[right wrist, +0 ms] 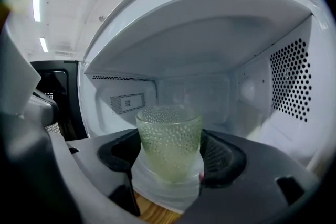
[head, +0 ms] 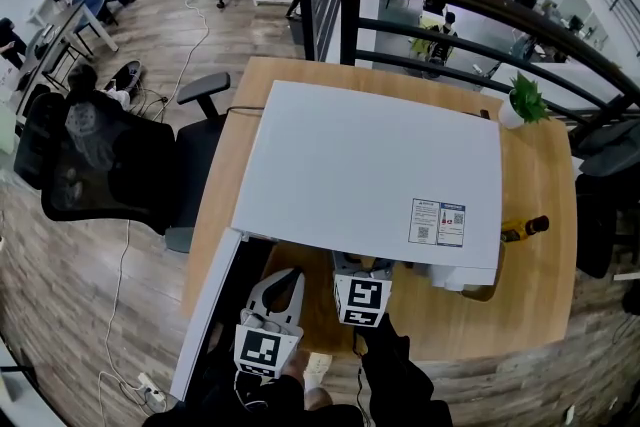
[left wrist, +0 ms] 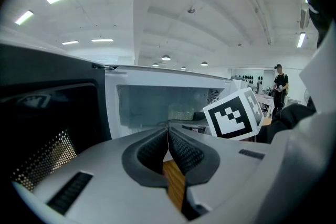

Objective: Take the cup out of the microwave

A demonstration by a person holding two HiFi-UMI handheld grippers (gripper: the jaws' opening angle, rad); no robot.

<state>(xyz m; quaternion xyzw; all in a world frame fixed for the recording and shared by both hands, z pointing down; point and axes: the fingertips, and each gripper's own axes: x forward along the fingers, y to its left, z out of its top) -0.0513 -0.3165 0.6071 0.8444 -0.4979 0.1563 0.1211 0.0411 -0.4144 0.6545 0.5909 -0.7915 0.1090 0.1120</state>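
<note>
A white microwave [head: 370, 175] stands on the wooden table [head: 540, 285], its door [head: 205, 315] swung open to the left. Inside the cavity is a pale green dimpled glass cup [right wrist: 169, 147] on the white turntable. My right gripper [right wrist: 170, 157] reaches into the cavity, and its dark pads [right wrist: 223, 157] lie against both sides of the cup. In the head view the right gripper [head: 355, 273] goes under the microwave's front edge. My left gripper [left wrist: 168, 139] is shut and empty, held in front of the opening beside the door [left wrist: 47, 128]. From there the cup [left wrist: 181, 112] shows faintly.
A small potted plant [head: 520, 105] and a brown bottle [head: 525, 228] sit on the table to the right of the microwave. A black office chair [head: 110, 165] stands at the left. A dark railing [head: 480, 15] runs behind the table.
</note>
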